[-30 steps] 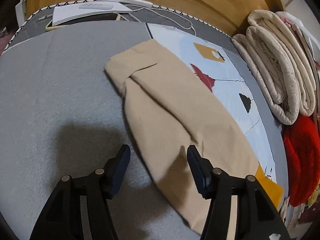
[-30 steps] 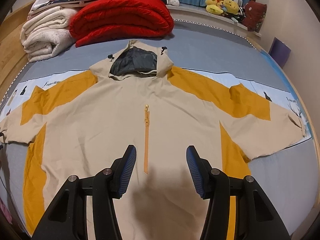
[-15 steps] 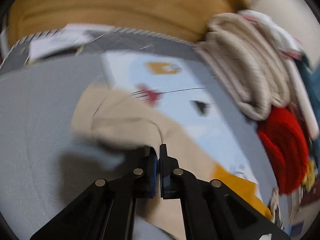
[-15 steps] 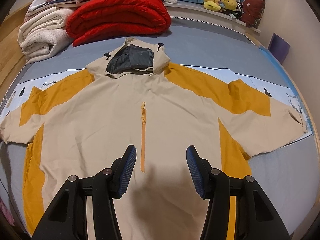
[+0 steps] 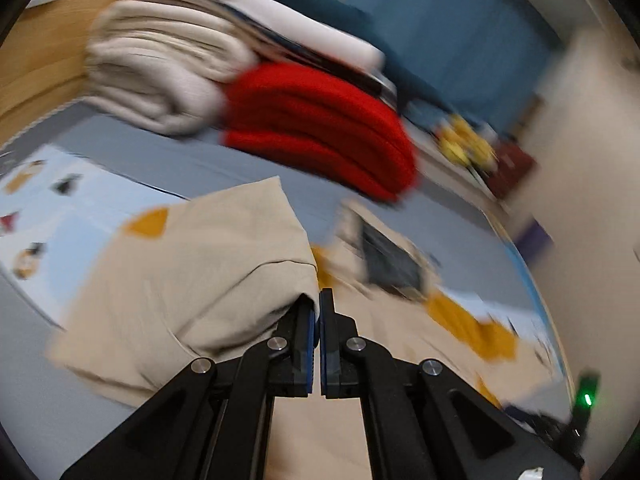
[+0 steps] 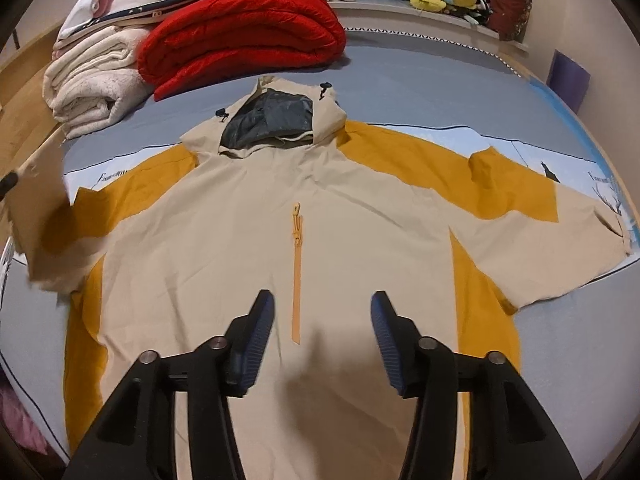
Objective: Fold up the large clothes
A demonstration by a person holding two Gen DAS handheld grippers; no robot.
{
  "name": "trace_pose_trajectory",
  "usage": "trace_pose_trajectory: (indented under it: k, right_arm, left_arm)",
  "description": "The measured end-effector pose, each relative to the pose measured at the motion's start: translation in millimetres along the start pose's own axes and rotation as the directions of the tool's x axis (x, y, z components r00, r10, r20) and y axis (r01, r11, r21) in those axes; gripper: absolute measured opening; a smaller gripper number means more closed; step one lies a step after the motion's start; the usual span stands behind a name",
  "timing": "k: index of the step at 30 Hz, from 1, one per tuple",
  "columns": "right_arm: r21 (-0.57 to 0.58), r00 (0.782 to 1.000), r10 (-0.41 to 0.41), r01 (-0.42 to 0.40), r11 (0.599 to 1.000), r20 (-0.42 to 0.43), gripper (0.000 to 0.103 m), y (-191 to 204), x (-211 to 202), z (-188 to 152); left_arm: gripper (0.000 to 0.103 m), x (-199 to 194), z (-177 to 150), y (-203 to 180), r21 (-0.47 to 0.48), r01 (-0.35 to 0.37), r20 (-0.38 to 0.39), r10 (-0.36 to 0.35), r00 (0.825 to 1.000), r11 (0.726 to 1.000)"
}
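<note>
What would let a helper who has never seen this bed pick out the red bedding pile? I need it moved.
Start at the beige and orange hooded jacket spread flat across the bed. Just past its hood lies a thick folded red quilt. It is the only red bundle, with a cream blanket stack beside it.
</note>
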State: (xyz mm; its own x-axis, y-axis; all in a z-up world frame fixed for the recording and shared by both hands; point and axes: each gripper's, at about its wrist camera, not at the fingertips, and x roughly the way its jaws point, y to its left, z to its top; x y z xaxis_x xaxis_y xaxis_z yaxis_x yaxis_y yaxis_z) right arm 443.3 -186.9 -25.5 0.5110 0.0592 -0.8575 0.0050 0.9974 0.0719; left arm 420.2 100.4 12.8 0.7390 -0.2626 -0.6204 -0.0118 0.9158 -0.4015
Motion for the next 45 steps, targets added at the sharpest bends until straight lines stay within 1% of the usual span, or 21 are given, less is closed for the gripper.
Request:
trace_pose_trajectory:
  k: [2, 3, 4, 5, 6, 7, 9, 10, 12, 13, 17, 19, 21, 23, 25, 26, 28, 32, 36, 39, 45]
  right_arm:
    - [0.01, 1.0, 0.001, -0.001, 1.0, -0.001, 0.056, -4.2, 0.4, 0.2]
    - [0.015, 1.0, 0.003, -0.003, 1.0, -0.001, 0.056, -5.5, 0.5, 0.5]
    - [0.017, 1.0, 0.005, -0.005, 1.0, -0.001, 0.056, -6.4, 0.7, 0.6]
    - [0.021, 1.0, 0.011, -0.011, 1.0, -0.002, 0.056, -7.1, 1.0, 0.9]
    - [0.028, 1.0, 0.017, -0.017, 0.999, -0.003, 0.056, -7.6, 1.3, 1.4]
    - [0.035, 1.0, 0.022, -0.022, 0.999, -0.002, 0.056, -8.0, 1.3, 2.0]
    - [0.044, 0.999, 0.037, -0.037, 0.998, -0.001, 0.056, -7.1, 1.3, 2.6]
    - [0.045, 0.999, 0.049, -0.049, 0.998, 0.003, 0.055, -5.5, 0.9, 2.7]
    - [0.041, 0.997, 0.074, -0.075, 0.996, 0.018, 0.044, -0.3, -0.1, 2.4]
    - [0.04, 0.996, 0.086, -0.087, 0.995, 0.023, 0.034, 1.9, -0.3, 2.2]
    - [0.042, 0.987, 0.15, -0.152, 0.987, 0.049, 0.034, 15.2, 3.2, 1.7]
    - [0.021, 0.979, 0.196, -0.198, 0.98, 0.047, 0.035, 28.3, 7.3, 2.5]
    - [-0.023, 0.972, 0.233, -0.232, 0.973, 0.043, 0.035, 46.0, 10.2, 3.3]
    - [-0.102, 0.968, 0.246, -0.239, 0.966, 0.055, 0.035, 70.0, 10.2, 0.5]
    - [-0.18, 0.967, 0.247, -0.232, 0.956, 0.066, 0.035, 93.6, 12.6, -5.7]
    - [-0.214, 0.967, 0.248, -0.229, 0.95, 0.065, 0.035, 105.5, 16.0, -8.0]
    - [-0.268, 0.967, 0.245, -0.22, 0.938, 0.063, 0.035, 128.4, 23.6, -11.9]
    - [-0.356, 0.964, 0.261, -0.225, 0.907, 0.054, 0.035, 181.7, 47.4, -11.8]
    - [-0.449, 0.969, 0.246, -0.215, 0.867, 0.012, 0.037, 230.9, 80.4, -13.9]
    - [-0.486, 0.975, 0.221, -0.211, 0.848, -0.039, 0.04, 255.2, 104.5, -18.8]
    - [-0.535, 0.988, 0.153, -0.147, 0.832, -0.033, 0.052, 278.0, 123.5, -22.7]
  left_arm:
    - [0.003, 15.5, -15.8, -27.0, 0.026, 0.026, -0.058, -0.024, 0.998, 0.999]
    - [0.011, 29.7, -26.3, -38.0, 0.017, 0.049, -0.145, -0.046, 0.988, 0.999]
    - [0.018, 36.8, -32.5, -43.1, 0.003, 0.061, -0.198, -0.059, 0.978, 0.998]
    - [0.019, 40.0, -39.3, -43.3, -0.034, 0.064, -0.257, -0.07, 0.964, 0.997]
    - [0.022, 35.0, -41.2, -40.9, -0.065, 0.058, -0.257, -0.073, 0.964, 0.996]
    - [0.028, 27.8, -41.2, -35.9, -0.095, 0.053, -0.243, -0.075, 0.967, 0.994]
    - [0.036, 9.1, -36.5, -17.5, -0.133, 0.033, -0.202, -0.06, 0.978, 0.991]
    - [0.037, 4.1, -34.9, -8.0, -0.14, 0.018, -0.186, -0.044, 0.982, 0.99]
    - [0.037, -1.3, -32.2, 14.4, -0.158, -0.049, -0.162, 0.023, 0.986, 0.986]
    - [0.034, 1.4, -30.9, 26.9, -0.164, -0.103, -0.174, 0.074, 0.982, 0.981]
    - [0.034, 6.8, -24.4, 64.4, -0.165, -0.22, -0.212, 0.183, 0.96, 0.962]
    - [0.034, 2.7, -16.1, 80.7, -0.182, -0.242, -0.206, 0.204, 0.957, 0.953]
    - [0.034, -2.4, -8.7, 91.4, -0.178, -0.274, -0.186, 0.241, 0.953, 0.945]
    - [0.034, -1.3, -1.3, 98.8, -0.151, -0.328, -0.169, 0.303, 0.938, 0.932]
    - [0.034, -1.7, 4.8, 106.5, -0.169, -0.369, -0.17, 0.341, 0.924, 0.914]
    - [0.034, -1.6, 6.1, 109.6, -0.186, -0.367, -0.176, 0.337, 0.925, 0.911]
    - [0.034, -6.7, 11.6, 118.8, -0.228, -0.338, -0.175, 0.303, 0.937, 0.913]
    - [0.036, -16.6, 21.9, 135.0, -0.256, -0.371, -0.15, 0.343, 0.927, 0.893]
    - [0.036, -18.6, 21.7, 154.3, -0.328, -0.362, -0.178, 0.319, 0.931, 0.873]
    - [0.036, -24.3, 24.0, 160.7, -0.337, -0.36, -0.172, 0.319, 0.932, 0.87]
    - [0.036, -27.5, 27.2, 169.2, -0.37, -0.357, -0.171, 0.315, 0.934, 0.858]
